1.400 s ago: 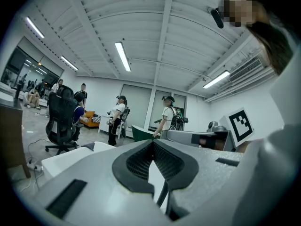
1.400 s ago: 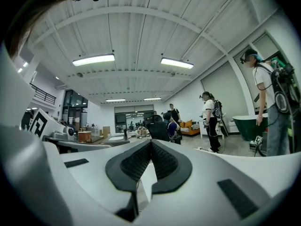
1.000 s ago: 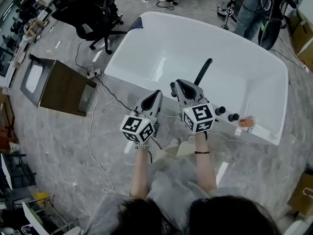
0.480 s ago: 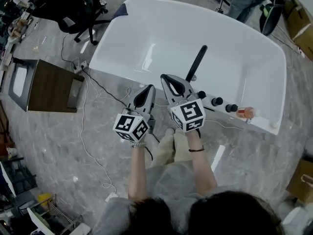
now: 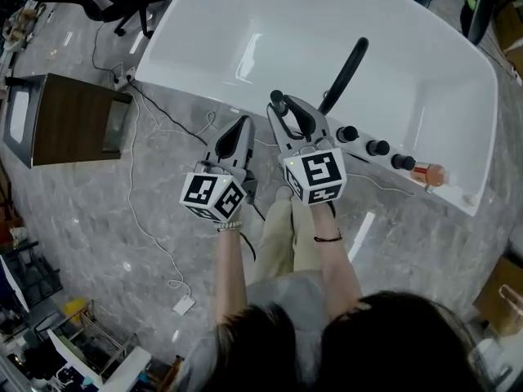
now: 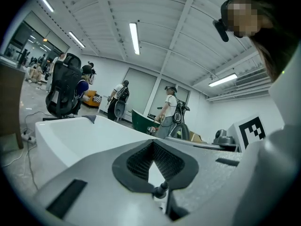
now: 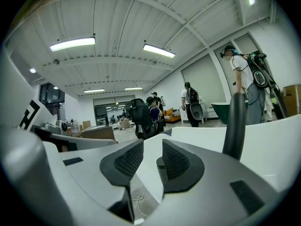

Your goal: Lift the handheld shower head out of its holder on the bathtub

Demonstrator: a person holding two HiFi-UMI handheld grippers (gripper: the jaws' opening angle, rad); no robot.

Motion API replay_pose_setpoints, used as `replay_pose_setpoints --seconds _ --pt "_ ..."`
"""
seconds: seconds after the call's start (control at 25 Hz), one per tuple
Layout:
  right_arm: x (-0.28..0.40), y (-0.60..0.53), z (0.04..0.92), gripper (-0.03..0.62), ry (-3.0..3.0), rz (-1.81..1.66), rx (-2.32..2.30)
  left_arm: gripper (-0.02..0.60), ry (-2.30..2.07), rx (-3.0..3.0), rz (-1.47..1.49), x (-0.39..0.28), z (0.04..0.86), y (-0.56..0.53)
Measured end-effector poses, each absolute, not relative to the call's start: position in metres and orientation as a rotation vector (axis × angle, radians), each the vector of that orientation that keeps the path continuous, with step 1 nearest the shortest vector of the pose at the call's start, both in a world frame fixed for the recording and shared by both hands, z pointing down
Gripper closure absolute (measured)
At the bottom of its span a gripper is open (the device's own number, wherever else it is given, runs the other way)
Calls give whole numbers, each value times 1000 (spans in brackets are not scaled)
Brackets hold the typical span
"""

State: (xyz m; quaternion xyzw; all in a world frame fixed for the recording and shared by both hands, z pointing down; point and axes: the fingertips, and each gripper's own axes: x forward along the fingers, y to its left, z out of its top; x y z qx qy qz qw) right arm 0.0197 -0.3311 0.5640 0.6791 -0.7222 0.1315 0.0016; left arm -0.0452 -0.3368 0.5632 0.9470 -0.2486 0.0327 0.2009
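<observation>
Right gripper view: my right gripper (image 7: 149, 157) is opening, empty (left gripper (image 6: 153, 148) closed, empty); the offset shower head (image 7: 234, 126) could get knocked.

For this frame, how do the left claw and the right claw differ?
The left claw has its jaws together; the right claw has its jaws apart and opening. The right claw's tip lies over the rim of the bathtub, beside the black shower head; the left claw sits further left, just short of the rim, over the floor. Both are empty and point towards the bathtub.
</observation>
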Motion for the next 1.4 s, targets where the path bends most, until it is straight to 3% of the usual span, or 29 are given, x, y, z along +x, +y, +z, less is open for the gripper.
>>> replay_pose_setpoints --seconds 0.48,1.4 --pt "29 -353 621 419 -2222 489 2140 577 -678 2646 132 -36 605 -345" --pt "23 -375 682 414 -2161 594 1994 577 -688 2608 183 -47 634 -349"
